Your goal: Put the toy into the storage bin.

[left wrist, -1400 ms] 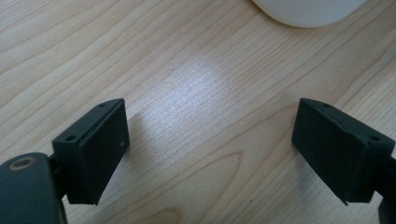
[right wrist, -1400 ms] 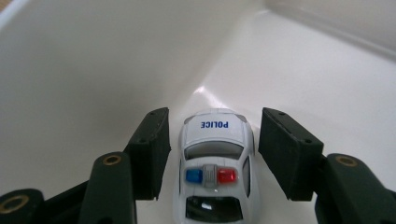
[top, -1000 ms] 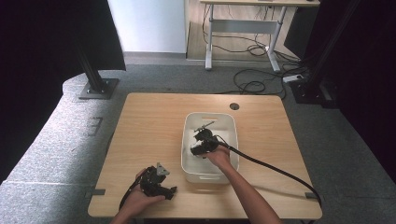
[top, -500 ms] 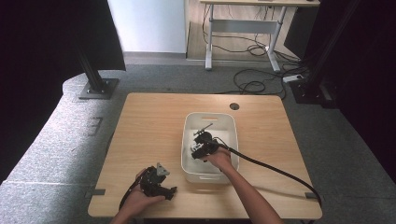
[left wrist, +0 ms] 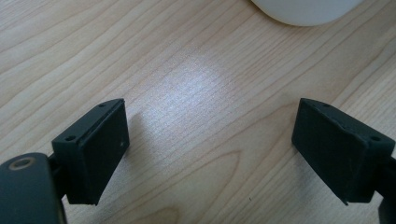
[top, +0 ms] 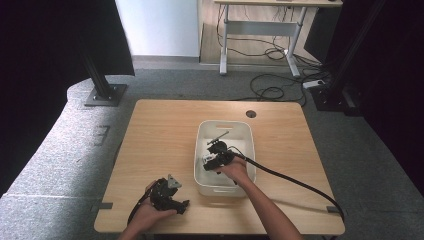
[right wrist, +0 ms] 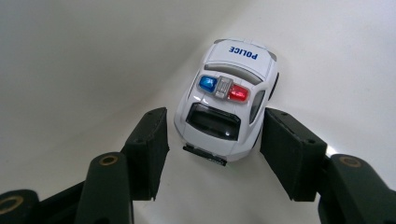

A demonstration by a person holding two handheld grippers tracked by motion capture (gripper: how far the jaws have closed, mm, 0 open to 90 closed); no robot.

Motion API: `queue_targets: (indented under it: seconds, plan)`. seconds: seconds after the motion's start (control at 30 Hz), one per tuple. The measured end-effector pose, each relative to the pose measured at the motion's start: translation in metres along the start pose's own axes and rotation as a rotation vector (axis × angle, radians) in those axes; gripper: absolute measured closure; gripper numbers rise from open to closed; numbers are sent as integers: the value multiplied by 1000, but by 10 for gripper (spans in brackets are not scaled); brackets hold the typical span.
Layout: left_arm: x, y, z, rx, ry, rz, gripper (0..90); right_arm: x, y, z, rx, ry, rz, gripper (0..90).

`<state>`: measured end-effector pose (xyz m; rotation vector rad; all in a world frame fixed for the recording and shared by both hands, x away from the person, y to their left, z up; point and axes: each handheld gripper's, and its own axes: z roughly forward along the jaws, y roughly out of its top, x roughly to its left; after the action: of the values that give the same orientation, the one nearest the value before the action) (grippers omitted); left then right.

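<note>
A white toy police car [right wrist: 229,93] with a blue and a red roof light lies on the floor of a white bin [top: 225,124]. My right gripper [right wrist: 215,116] reaches down into that bin [right wrist: 70,56] with the car's rear between its jaws. The jaws have just been closing. A gap still shows beside the left pad, so the gripper is open. In the high view the right gripper [top: 214,156] sits mid-bin. My left gripper [left wrist: 210,140] is open just above bare wood, nothing between its pads. It rests at the table's front left [top: 181,204].
The wooden table [top: 160,130] has a round cable hole [top: 251,114] at the back right. A thin dark object [top: 220,136] lies in the bin's far part. The bin's corner [left wrist: 303,9] shows just ahead of the left gripper. The right gripper's cable [top: 300,185] trails off right.
</note>
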<state>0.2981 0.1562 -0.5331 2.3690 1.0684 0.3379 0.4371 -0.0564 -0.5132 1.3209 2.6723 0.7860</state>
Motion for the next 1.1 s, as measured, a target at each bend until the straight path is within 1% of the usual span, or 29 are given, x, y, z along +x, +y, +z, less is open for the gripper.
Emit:
queue_targets:
  seconds: [0.17,0.27,0.3,0.4,0.43,0.47,0.53,0.57,0.6,0.67,0.7,0.77,0.8,0.9,0.97,1.0,1.07,1.1]
  plan:
    - [0,0,0,0,0,-1,117,1,0,-1,2,-3,-12,386]
    - [0,0,0,-1,1,0,118,-1,-1,-3,-8,-9,-11,368]
    - [0,0,0,-1,1,-1,118,-4,-2,-6,-25,-9,-2,361]
    - [0,0,0,-1,0,-1,118,-7,-3,-11,-36,-18,-3,354]
    - [0,0,0,-1,0,-1,117,-7,-4,-13,-46,-30,-3,350]
    - [0,0,0,0,0,0,117,-9,-6,-20,-67,-45,-18,348]
    - [0,0,0,0,1,-2,117,-10,-7,-22,-77,-46,-16,348]
    - [0,0,0,-1,0,-3,117,-11,-8,-29,-107,-55,-13,346]
    - [0,0,0,0,0,-3,117,-11,-8,-29,-107,-55,-13,346]
    - [0,0,0,0,-1,-5,116,-12,-9,-36,-136,-61,-13,345]
    - [0,0,0,0,-1,-5,116,-12,-10,-42,-157,-74,-15,343]
    - [0,0,0,1,0,-6,116,-12,-12,-48,-181,-89,-27,343]
    - [0,0,0,0,-1,-7,116,-12,-12,-48,-181,-89,-27,343]
    - [0,0,0,2,-2,-9,114,-12,-13,-58,-217,-82,-27,344]
    - [0,0,0,3,-1,-8,114,-11,-15,-67,-240,-98,-46,344]
    - [0,0,0,2,-2,-8,114,-11,-15,-67,-240,-98,-46,344]
    - [0,0,0,1,-1,-9,114,-10,-17,-75,-262,-103,-57,345]
    - [0,0,0,1,-1,-9,114,-10,-17,-75,-262,-103,-57,345]
